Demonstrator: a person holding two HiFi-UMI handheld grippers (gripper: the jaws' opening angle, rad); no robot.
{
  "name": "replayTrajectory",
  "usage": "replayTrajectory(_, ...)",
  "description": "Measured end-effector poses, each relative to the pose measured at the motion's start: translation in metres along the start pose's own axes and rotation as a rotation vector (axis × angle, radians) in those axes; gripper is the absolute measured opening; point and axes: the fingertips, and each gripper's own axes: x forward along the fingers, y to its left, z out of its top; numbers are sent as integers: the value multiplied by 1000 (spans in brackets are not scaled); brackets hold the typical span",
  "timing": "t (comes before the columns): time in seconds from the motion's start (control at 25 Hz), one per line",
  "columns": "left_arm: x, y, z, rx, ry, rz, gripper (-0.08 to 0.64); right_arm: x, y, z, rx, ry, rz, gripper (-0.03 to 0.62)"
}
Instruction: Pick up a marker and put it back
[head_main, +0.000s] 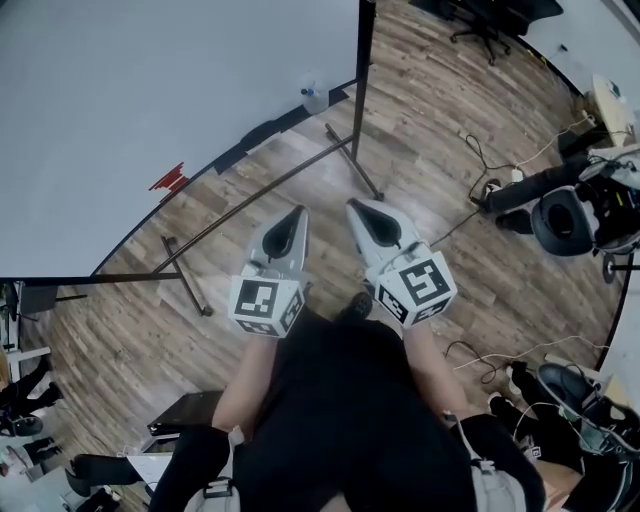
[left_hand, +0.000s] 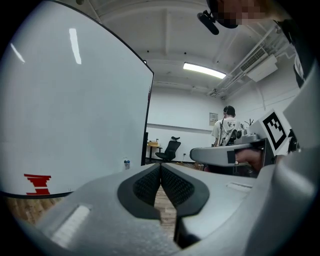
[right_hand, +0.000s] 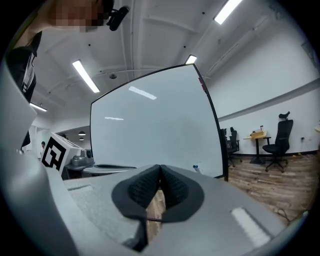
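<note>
Head view: the left gripper (head_main: 297, 213) and right gripper (head_main: 353, 205) are held side by side over the floor (head_main: 420, 130), both closed on nothing and well apart from the marker (head_main: 313, 95) at the whiteboard's (head_main: 150, 100) lower right corner. Left gripper view: its jaws are pressed together and empty, and the marker (left_hand: 126, 163) is a small blue-capped shape at the whiteboard's bottom edge, too small to tell whether it is upright or lying. Right gripper view: its jaws are also together and bare, with the marker (right_hand: 196, 167) at that same corner. It is probably light, stiff, smooth plastic, so a grip across mid-barrel should keep it from slipping or pivoting.
</note>
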Motion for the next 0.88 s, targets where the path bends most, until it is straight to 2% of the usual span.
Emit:
replayTrajectory(0.36,-7,9,6,5,-6,5,11,8,9,1,-8,-2,16,2)
replayTrajectory(0.88,-7,0,3,-1,-5,8,11,0,7,-2,-24,3,24,2)
